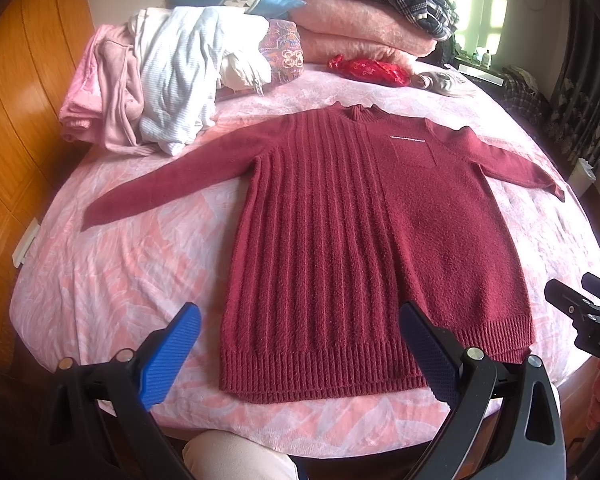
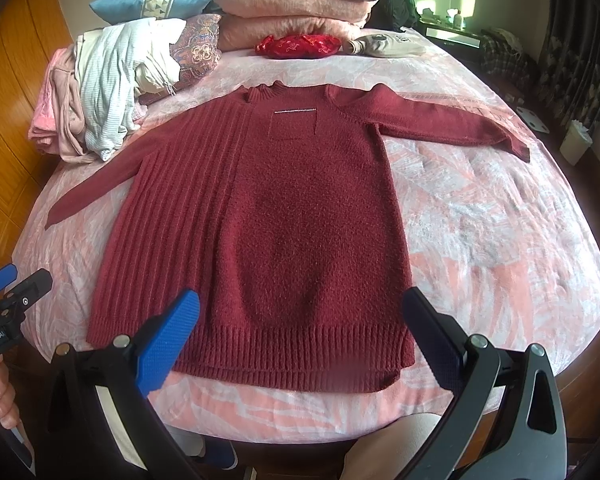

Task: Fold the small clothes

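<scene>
Burgundy knit sweater (image 1: 364, 240) flat, face-up on the pink bedspread (image 1: 112, 280), sleeves out | left gripper (image 1: 300, 356) and right gripper (image 2: 300, 344) both gaping, empty, above the hem | pinch a sleeve cuff (image 1: 96, 216), fold inward first, keep the knit smooth.

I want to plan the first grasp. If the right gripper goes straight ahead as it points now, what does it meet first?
Most likely the dark red sweater, near its ribbed hem, which lies between the open jaws of the right gripper. Nothing stands before it, though depth is uncertain.
</scene>
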`<state>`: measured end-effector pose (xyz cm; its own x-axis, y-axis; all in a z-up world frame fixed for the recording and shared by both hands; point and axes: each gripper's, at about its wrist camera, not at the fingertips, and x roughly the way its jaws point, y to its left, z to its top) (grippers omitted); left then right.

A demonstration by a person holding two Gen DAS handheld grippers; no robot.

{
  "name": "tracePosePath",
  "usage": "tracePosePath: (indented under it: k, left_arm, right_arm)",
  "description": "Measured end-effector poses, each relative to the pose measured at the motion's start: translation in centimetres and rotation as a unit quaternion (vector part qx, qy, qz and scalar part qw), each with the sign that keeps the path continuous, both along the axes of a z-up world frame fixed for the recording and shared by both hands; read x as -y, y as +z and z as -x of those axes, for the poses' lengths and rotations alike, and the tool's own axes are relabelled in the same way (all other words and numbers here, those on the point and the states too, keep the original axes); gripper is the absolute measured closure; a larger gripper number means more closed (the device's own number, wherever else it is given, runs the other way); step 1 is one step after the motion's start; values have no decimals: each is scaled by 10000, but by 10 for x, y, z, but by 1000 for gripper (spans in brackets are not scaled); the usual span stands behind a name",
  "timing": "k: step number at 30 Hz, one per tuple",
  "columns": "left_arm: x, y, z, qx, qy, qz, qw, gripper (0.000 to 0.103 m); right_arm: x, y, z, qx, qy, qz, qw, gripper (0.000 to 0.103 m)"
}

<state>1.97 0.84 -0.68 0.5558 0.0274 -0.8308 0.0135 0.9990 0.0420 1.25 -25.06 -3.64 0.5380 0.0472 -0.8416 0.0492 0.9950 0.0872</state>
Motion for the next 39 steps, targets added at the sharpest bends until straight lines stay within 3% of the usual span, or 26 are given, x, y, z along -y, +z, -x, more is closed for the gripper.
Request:
tracePosePath:
  k: [6, 10, 14, 20, 23, 26, 30, 34, 36, 38, 39]
  left_arm:
    - [3, -15, -17, -188, 6, -19, 9998, 4]
    - [17, -26, -45, -368, 25, 39, 9993, 4]
    - [45, -29, -93, -389, 14, 96, 9992, 4]
    - [126, -30, -189, -211, -240, 98, 9994, 4]
    - [174, -33, -235, -202, -476, 321, 9981, 4]
    - [212, -39, -273, -112, -470, 464, 9978, 4]
    - [256, -63, -319, -228, -430, 495, 9976, 4]
    - [284, -92, -358, -407, -291, 585, 9970, 4]
    - [294, -104, -372, -514, -276, 606, 9965, 4]
    - [308, -114, -382, -557, -304, 507, 9967, 4]
    - [312, -117, -385, -554, -325, 462, 9969, 4]
  right_arm:
    - [12, -8, -11, -41, 2, -90, 10000, 3]
    - [52, -17, -32, -104, -179, -374, 9991, 3]
    - [125, -20, -62, -171, -773, -612, 9950, 3]
    - [254, -23, -143, -529, -1596, 42, 9858, 3]
    - [342, -32, -187, -623, -2097, -378, 9750, 3]
    - [404, -56, -221, -924, -2302, -805, 9654, 3]
    - [444, -86, -256, -1244, -2341, -594, 9624, 3]
    - [471, -113, -279, -1445, -2298, -800, 9591, 4]
    - [481, -122, -285, -1469, -2305, -934, 9574, 11]
    - [494, -132, -289, -1503, -2324, -1124, 9543, 32]
    - [498, -137, -289, -1558, -2367, -1202, 9515, 34]
